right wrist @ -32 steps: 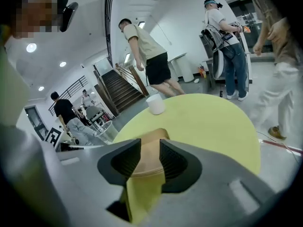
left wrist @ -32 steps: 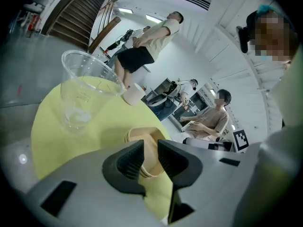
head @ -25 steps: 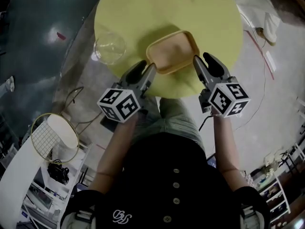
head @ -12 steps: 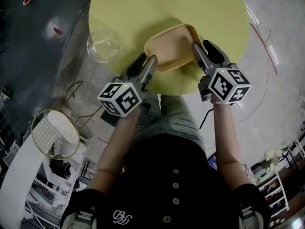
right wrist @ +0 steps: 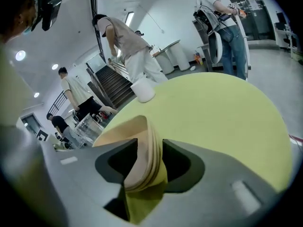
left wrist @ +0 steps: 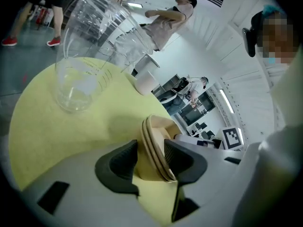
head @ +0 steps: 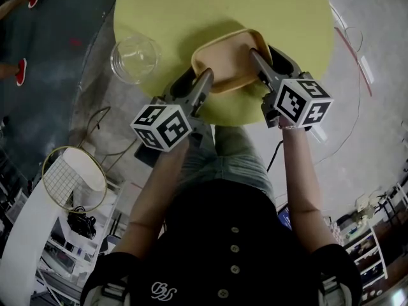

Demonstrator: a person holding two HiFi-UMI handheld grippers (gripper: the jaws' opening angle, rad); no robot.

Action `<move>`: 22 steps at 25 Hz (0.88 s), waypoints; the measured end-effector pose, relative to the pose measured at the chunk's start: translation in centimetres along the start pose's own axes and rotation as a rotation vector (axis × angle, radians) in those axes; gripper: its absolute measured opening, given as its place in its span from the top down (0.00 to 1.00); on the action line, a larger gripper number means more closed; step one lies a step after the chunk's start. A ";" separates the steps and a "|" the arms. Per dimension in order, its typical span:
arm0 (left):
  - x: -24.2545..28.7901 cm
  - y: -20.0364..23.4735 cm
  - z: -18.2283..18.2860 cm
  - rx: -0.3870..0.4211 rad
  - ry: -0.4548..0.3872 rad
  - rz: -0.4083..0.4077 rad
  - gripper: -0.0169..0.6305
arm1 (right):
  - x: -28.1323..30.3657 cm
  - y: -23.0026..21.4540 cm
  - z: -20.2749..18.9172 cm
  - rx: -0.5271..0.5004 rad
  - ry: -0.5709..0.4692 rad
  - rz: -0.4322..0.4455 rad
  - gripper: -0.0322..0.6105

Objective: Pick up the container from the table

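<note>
Head view, tan container (head: pixel 228 59) rim between wide, unclamped jaws, left gripper (head: pixel 196 76) just opened, right gripper (head: pixel 264 53) just narrowing slightly.

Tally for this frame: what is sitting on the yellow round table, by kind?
tan container: 1
clear plastic cup: 1
white cup-like object: 1
Total: 3

A clear cup (head: pixel 134 57) stands upright, well apart from a wire basket (head: pixel 60 183)
</note>
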State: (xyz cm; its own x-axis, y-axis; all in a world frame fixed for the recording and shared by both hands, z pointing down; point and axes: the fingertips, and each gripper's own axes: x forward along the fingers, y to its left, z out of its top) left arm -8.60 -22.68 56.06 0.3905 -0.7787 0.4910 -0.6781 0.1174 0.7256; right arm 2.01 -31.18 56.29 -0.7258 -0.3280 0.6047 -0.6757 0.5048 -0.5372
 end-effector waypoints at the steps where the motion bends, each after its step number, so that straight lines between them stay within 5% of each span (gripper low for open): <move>1: 0.1 -0.1 0.0 0.003 -0.001 0.003 0.72 | 0.0 0.0 0.0 -0.007 0.004 -0.005 0.72; 14: 0.6 0.0 0.4 0.026 -0.024 0.021 0.72 | -1.1 -1.0 -0.2 -0.033 -0.033 -0.111 0.87; 22: -0.6 -0.7 2.4 0.049 -0.063 -0.023 0.76 | -2.2 0.7 0.8 -0.041 -0.092 -0.105 0.87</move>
State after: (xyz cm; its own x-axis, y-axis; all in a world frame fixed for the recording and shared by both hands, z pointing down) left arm -9.90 -23.78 54.08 0.3678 -0.8182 0.4419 -0.6996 0.0696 0.7111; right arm 3.09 -30.77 54.09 -0.6614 -0.4516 0.5988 -0.7440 0.4958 -0.4479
